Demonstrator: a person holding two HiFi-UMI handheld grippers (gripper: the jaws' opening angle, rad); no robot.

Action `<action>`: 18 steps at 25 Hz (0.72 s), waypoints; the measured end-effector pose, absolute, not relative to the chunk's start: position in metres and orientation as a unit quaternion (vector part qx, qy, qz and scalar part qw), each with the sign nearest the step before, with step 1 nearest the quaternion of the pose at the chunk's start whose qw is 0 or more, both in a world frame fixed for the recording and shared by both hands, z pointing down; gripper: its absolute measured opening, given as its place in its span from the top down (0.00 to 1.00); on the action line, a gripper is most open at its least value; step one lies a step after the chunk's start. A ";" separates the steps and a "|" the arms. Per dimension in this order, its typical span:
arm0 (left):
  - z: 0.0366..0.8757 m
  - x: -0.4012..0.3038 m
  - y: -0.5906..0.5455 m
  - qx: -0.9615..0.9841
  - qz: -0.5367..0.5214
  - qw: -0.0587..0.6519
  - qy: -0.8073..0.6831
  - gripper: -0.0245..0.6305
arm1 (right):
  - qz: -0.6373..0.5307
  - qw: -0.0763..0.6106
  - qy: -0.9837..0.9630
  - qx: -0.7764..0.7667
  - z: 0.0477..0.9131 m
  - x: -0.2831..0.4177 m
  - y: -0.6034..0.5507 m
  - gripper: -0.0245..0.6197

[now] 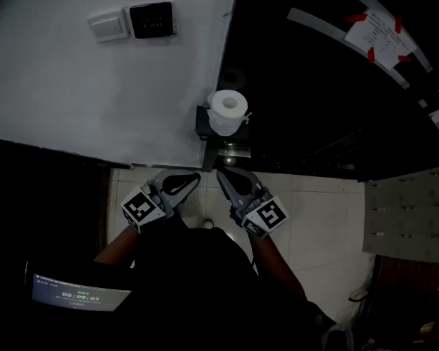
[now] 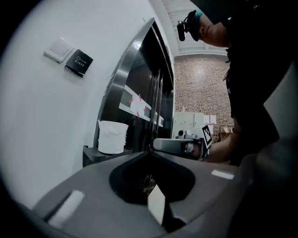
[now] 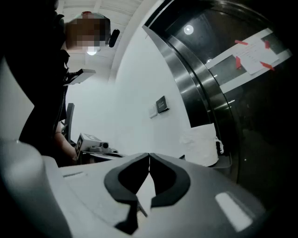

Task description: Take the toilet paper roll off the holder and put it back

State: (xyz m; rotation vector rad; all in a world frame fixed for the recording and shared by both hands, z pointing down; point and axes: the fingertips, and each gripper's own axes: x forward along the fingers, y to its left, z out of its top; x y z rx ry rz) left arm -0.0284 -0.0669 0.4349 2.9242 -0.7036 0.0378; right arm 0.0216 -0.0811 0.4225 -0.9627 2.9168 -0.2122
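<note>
A white toilet paper roll [image 1: 228, 110] stands upright on a small dark holder [image 1: 204, 127] fixed where the white wall meets the dark door. Both grippers hover side by side below it, a short way off, tips pointing at it. My left gripper [image 1: 195, 179] is shut with nothing in it, and my right gripper [image 1: 222, 175] is shut and empty too. The left gripper view has the roll [image 2: 112, 136] ahead to the left of the closed jaws [image 2: 150, 149], with the right gripper [image 2: 182, 145] alongside. In the right gripper view the roll [image 3: 202, 144] sits right of the closed jaws [image 3: 149, 155].
A white switch [image 1: 108, 26] and a black exit button [image 1: 152, 19] are on the wall above. A dark glass door carries a taped paper notice [image 1: 379, 31]. Pale floor tiles [image 1: 322, 212] lie below, a grey cabinet [image 1: 401, 216] stands right, and a lit screen [image 1: 79, 295] is lower left.
</note>
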 end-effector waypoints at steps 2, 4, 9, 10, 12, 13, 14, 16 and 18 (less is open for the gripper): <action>0.432 -0.028 -0.067 0.970 0.014 0.074 -0.232 0.96 | -0.083 0.031 0.946 -0.313 0.421 0.020 -0.087 0.96; 0.431 -0.028 -0.068 0.970 0.014 0.074 -0.232 0.96 | -0.085 0.036 0.945 -0.315 0.419 0.021 -0.094 0.95; 0.431 -0.028 -0.071 0.970 0.013 0.073 -0.230 0.96 | -0.073 0.044 0.934 -0.348 0.413 0.029 -0.113 0.94; 0.432 -0.029 -0.072 0.970 0.012 0.070 -0.231 0.96 | -0.072 0.046 0.931 -0.355 0.412 0.031 -0.117 0.94; 0.434 -0.031 -0.073 0.970 0.012 0.069 -0.233 0.96 | -0.073 0.046 0.927 -0.365 0.411 0.033 -0.124 0.92; 0.434 -0.032 -0.074 0.970 0.013 0.071 -0.234 0.96 | -0.072 0.046 0.925 -0.370 0.411 0.034 -0.128 0.91; 0.434 -0.032 -0.074 0.969 0.014 0.075 -0.235 0.96 | -0.072 0.045 0.923 -0.374 0.411 0.035 -0.132 0.89; 0.434 -0.033 -0.076 0.968 0.016 0.081 -0.236 0.96 | -0.071 0.042 0.919 -0.386 0.411 0.037 -0.140 0.83; 0.436 -0.034 -0.078 0.969 0.015 0.077 -0.235 0.96 | -0.071 0.041 0.914 -0.398 0.413 0.039 -0.149 0.75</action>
